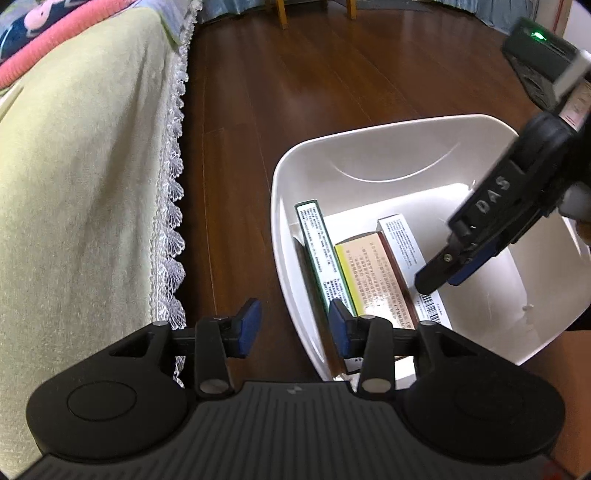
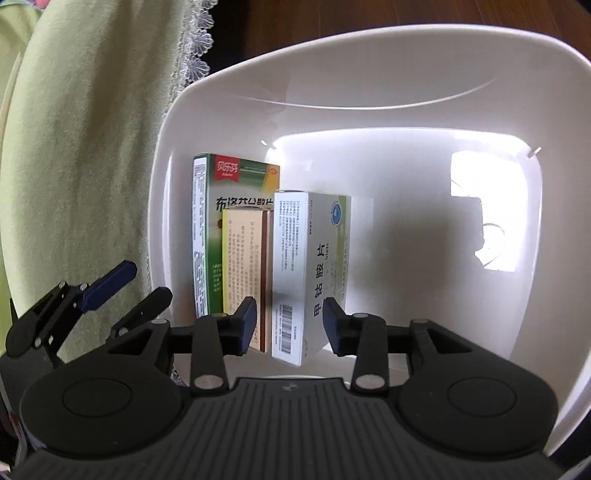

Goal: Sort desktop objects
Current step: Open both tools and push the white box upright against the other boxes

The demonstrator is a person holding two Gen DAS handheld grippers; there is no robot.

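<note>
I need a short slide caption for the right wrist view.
Open right tongs straddle a white medicine box standing beside two other boxes in a white plastic tub.

Flooring: dark brown wood boards (image 1: 295,92), glossy, with soft light patches on the sheen. Landmark taken as the bed (image 1: 74,192), occupying the left of the left wrist view. It carries a pale green cover with a white lace trim (image 1: 173,206) hanging down its side, touching or nearly touching the floor (exact contact cannot be told). On top of the bed, at the far corner, a pink-edged patterned blanket (image 1: 40,33). Beyond the bed's far end stand two wooden furniture legs (image 1: 282,13), with blue-grey curtain fabric (image 1: 240,7) behind them.
</note>
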